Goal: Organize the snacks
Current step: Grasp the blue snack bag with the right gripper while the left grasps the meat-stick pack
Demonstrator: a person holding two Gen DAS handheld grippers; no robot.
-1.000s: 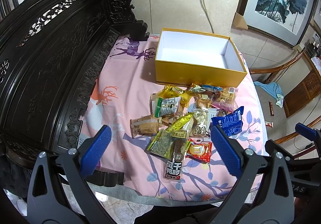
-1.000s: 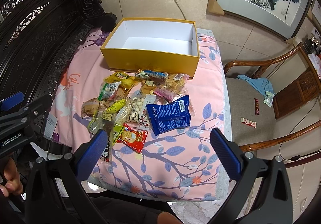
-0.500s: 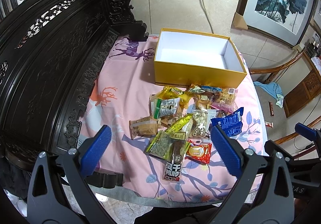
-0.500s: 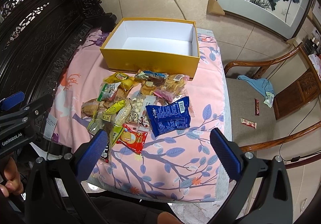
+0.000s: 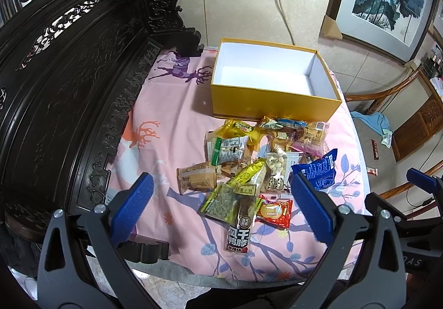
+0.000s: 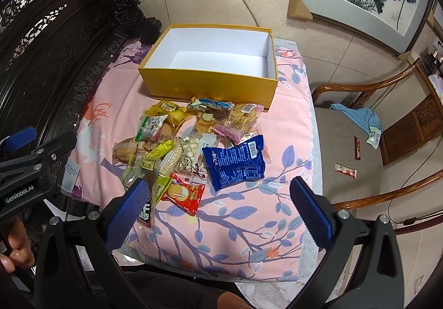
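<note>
Both claws, left (image 5: 221, 199) and right (image 6: 218, 202), edged nearer snacks (image 6: 191, 148), still wide

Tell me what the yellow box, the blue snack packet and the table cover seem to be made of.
Open yellow box with white inside: looks like smooth matte cardboard, with thin stiff walls and crisp corners. Crinkled blue snack packet: probably glossy plastic film, given its creases and sheen. Pink leaf-printed table cover: seems soft matte fabric, draping over the edge.

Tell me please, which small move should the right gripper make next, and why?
Probably lower the right gripper, open and empty, onto the blue packet. That packet lies on the pile's right edge, nearest this gripper, and the yellow box behind holds nothing yet.
</note>
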